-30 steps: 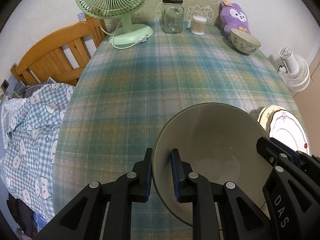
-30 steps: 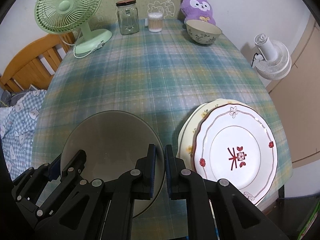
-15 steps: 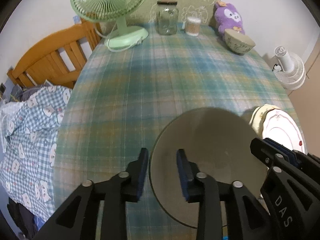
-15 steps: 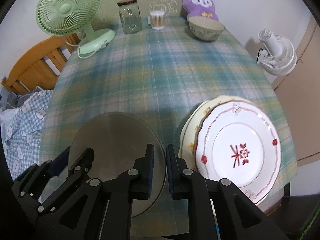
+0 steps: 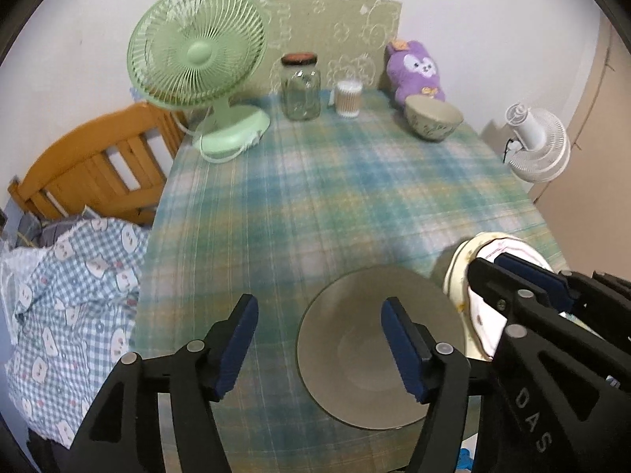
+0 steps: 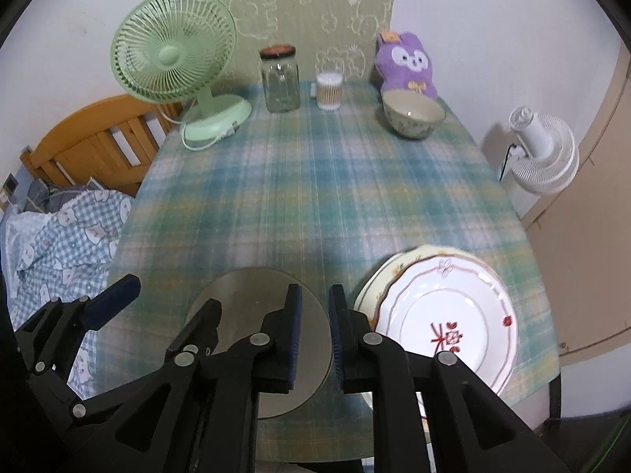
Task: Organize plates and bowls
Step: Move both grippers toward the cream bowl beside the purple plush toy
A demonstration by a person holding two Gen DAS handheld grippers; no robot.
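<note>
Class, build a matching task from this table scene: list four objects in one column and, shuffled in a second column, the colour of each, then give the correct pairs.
Column A
1. desk fan
2. plush toy
3. large bowl nearest the grippers
4. top plate of the stack

Column B
a. white with red markings
b. purple
c. pale green
d. grey

Pairs: 1-c, 2-b, 3-d, 4-a
</note>
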